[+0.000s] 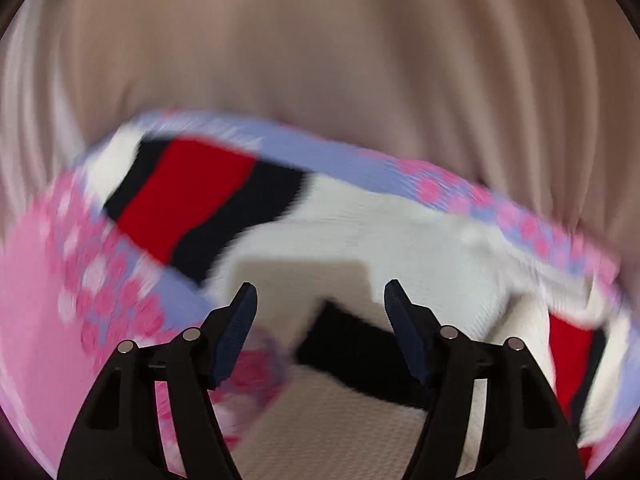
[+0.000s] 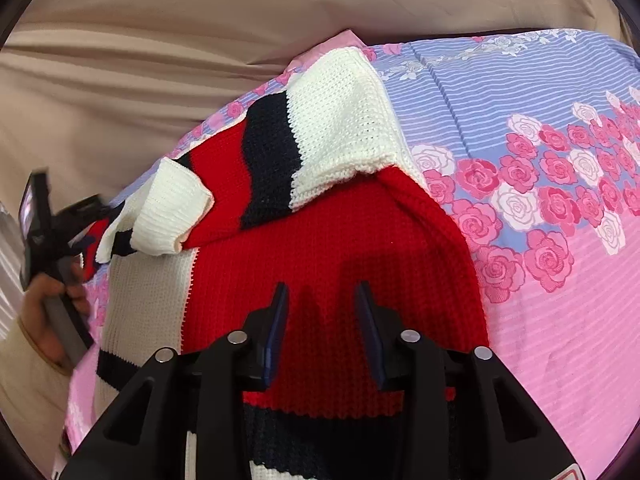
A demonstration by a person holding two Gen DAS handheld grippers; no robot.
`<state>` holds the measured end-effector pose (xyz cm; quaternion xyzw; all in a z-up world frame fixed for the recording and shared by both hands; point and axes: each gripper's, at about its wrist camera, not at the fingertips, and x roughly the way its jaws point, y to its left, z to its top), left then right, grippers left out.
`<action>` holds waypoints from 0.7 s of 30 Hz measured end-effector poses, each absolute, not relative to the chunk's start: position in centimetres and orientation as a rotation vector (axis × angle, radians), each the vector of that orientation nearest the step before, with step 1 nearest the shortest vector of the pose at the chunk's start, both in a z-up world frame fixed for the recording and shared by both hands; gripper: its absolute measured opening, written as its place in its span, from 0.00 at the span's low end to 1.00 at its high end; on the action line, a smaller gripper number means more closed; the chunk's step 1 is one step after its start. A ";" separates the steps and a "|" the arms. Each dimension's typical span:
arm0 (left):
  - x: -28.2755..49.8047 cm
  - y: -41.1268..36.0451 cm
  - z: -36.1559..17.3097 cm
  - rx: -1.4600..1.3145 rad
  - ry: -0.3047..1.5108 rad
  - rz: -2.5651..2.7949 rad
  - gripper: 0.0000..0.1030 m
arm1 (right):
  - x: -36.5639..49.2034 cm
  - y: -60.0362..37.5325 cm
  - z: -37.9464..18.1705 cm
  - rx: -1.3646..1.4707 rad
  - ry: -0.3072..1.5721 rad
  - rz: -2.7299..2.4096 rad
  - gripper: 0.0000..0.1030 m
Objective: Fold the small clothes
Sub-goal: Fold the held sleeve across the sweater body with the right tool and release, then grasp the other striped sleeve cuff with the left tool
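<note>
A small knit sweater in red, white and navy (image 2: 332, 248) lies on a floral sheet (image 2: 560, 208). One sleeve (image 2: 280, 152) is folded across its red body. My right gripper (image 2: 322, 292) is open and empty just above the red panel. My left gripper (image 1: 320, 292) is open and empty over the sweater's white part (image 1: 400, 232); that view is blurred. The left gripper also shows in the right wrist view (image 2: 86, 226), at the sweater's left edge by a sleeve cuff (image 2: 120, 240), held by a hand.
The sheet, pink and blue with roses, covers the work surface. Beige cloth (image 2: 160, 40) hangs behind and to the left of it. The sheet's far edge (image 1: 360, 160) runs just past the sweater.
</note>
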<state>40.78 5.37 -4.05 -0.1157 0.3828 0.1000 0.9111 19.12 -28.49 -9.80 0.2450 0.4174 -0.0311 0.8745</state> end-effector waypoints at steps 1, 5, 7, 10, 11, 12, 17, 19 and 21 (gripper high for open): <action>39.9 5.3 -3.7 -0.219 0.783 0.178 0.62 | 19.4 -28.5 -9.8 0.519 0.871 -0.056 0.37; 35.8 -0.8 -4.0 0.044 0.755 -0.089 0.80 | 21.2 -27.6 -9.8 0.523 0.871 -0.017 0.37; 33.9 -4.7 -4.9 0.234 0.721 -0.220 0.80 | 21.9 -26.7 -9.5 0.512 0.868 -0.001 0.37; 31.7 -9.4 -6.8 0.516 0.609 -0.322 0.81 | 22.0 -25.8 -9.3 0.496 0.867 0.014 0.37; 31.4 -10.7 -7.4 0.583 0.580 -0.363 0.81 | 21.9 -25.7 -9.3 0.492 0.869 0.015 0.37; 31.5 -11.5 -7.8 0.606 0.576 -0.388 0.81 | 21.8 -25.6 -9.5 0.488 0.875 0.013 0.37; 32.1 -13.3 -9.8 0.695 0.616 -0.496 0.57 | 21.1 -25.5 -10.3 0.503 0.894 -0.004 0.37; 33.6 -12.8 -9.4 0.595 0.694 -0.559 0.33 | 21.0 -25.4 -10.4 0.502 0.895 -0.006 0.37; 35.1 -10.4 -7.9 0.422 0.735 -0.555 0.10 | 21.0 -25.4 -10.4 0.496 0.895 -0.007 0.37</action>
